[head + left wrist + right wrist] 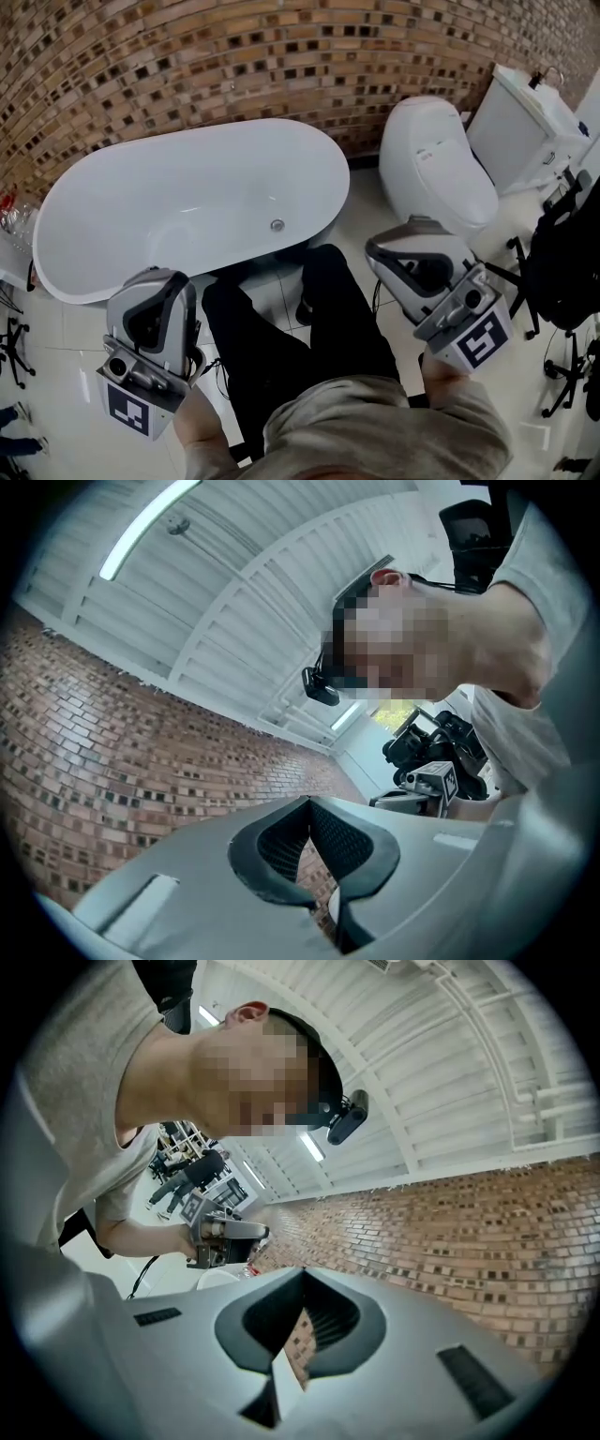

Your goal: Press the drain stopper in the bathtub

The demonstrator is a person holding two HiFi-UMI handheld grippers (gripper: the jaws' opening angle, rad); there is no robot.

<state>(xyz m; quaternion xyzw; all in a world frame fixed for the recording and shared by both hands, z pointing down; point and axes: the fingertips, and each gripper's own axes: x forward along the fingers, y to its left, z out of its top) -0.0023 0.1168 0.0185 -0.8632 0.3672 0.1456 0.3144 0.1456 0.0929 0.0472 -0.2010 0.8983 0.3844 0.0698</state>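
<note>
Both the left gripper [155, 278] and the right gripper [398, 239] have their jaws closed on nothing and hang low in the frame, well apart from the bathtub [309, 141]. The drain stopper [277, 225] sits near centre frame on the tub floor. By my judgement, the reach and the press are both left to do.

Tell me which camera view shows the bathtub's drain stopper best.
The head view: the drain stopper sits in plain sight on the floor of the bathtub. Both gripper views tilt up at the brick wall and ceiling, so neither shows it.
</note>
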